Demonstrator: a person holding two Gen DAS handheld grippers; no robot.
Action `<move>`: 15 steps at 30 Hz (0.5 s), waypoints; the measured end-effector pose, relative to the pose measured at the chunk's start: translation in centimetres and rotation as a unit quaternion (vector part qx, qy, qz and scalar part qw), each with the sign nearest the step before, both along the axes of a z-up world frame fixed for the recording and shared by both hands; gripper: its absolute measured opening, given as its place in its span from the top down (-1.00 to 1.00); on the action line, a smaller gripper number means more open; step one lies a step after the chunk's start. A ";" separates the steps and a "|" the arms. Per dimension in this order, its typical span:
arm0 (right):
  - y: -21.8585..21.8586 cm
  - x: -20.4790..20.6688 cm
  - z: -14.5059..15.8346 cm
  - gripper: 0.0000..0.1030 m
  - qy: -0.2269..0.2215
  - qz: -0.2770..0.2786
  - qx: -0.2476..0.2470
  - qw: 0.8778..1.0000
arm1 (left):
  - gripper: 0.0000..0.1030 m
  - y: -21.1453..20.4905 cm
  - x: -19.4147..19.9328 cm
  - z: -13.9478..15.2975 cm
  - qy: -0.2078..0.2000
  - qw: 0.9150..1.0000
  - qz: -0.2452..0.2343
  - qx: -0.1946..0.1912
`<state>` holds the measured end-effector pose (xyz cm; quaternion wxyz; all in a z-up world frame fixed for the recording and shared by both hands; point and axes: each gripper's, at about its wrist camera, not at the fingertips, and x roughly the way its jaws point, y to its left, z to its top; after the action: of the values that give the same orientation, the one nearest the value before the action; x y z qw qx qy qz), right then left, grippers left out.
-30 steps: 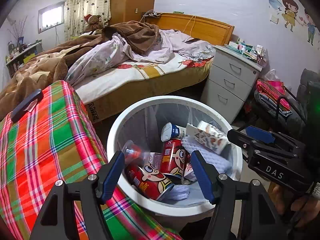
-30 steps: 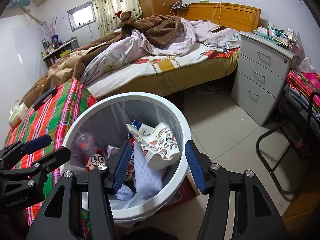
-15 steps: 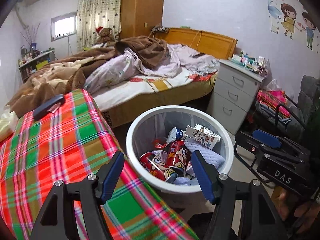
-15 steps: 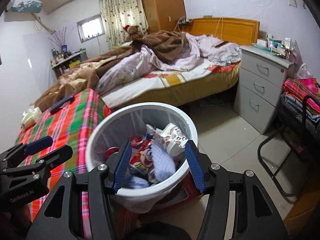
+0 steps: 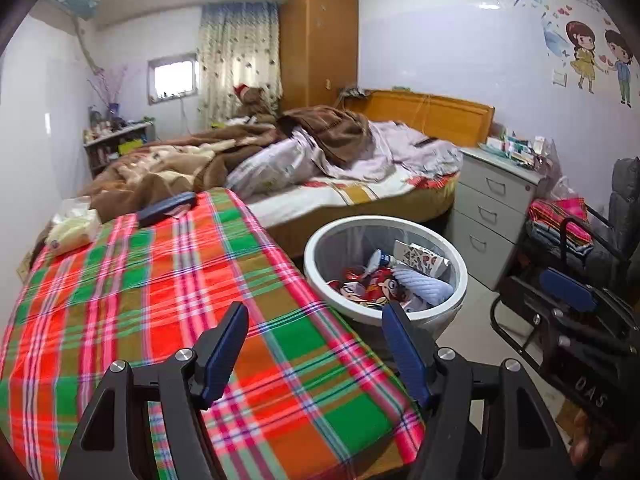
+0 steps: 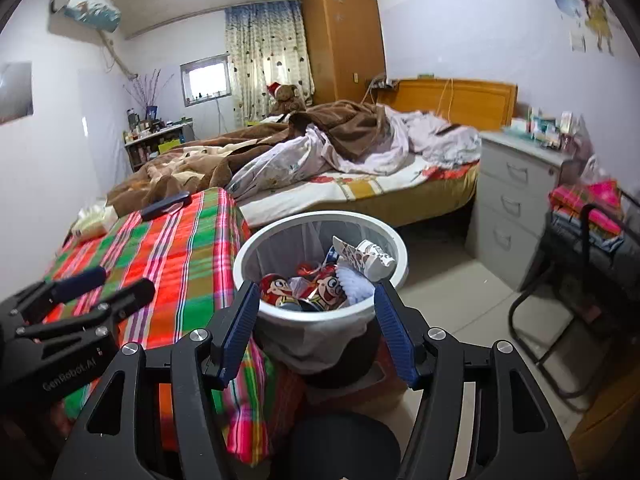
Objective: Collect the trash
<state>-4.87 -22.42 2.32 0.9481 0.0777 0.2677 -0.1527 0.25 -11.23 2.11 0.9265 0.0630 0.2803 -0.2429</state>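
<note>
Left hand-held gripper: you held it over the plaid-covered surface with its jaws apart and nothing between the blue pads.
Right hand-held gripper: your jaws were opening; they framed the near rim of the bin in the right wrist view, but the pads pressed on nothing.
Trash bin: white, round, lined with a thin bag; it stood on the floor just beside the corner of the plaid-covered surface, between that surface and the bed.
Trash: it lay inside the bin, a heap reaching near the rim. You could make out red cartoon-print cans, a patterned carton on top, and a pale ribbed sponge-like piece.
Surface items: a dark flat object lay at the far edge; a pale tissue pack lay at the far left corner, apart from it.
Drawer unit: grey, three drawers, against the wall next to the bed's headboard, small boxes crowded on top.
Chair: dark frame to the right of the bin, with folded bright cloth piled on it.
Cross view: each hand-held gripper appeared at the edge of the other's camera.
</note>
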 end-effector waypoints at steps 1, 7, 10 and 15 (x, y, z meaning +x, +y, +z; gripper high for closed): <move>0.3 -0.2 -0.1 -0.19 0.000 -0.001 0.000 1.000 | -0.34 0.3 -0.6 0.0 -0.005 1.000 0.002 0.003; 2.2 -1.8 -0.7 -0.19 -0.011 -0.021 -0.019 1.000 | -0.34 1.6 -3.3 -0.2 -0.024 1.000 0.007 0.001; 2.6 -2.4 -0.8 -0.19 -0.016 -0.027 -0.021 0.999 | -0.34 2.2 -4.2 -0.4 -0.032 0.999 0.008 -0.001; 3.4 -3.1 -0.8 -0.19 -0.035 -0.041 -0.037 0.998 | -0.34 2.8 -4.8 -0.8 -0.029 0.999 0.018 0.001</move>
<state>-7.95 -18.97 1.51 0.9522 0.0591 0.2251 -0.1981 -4.59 -8.41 1.28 0.9385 0.0662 0.2546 -0.2237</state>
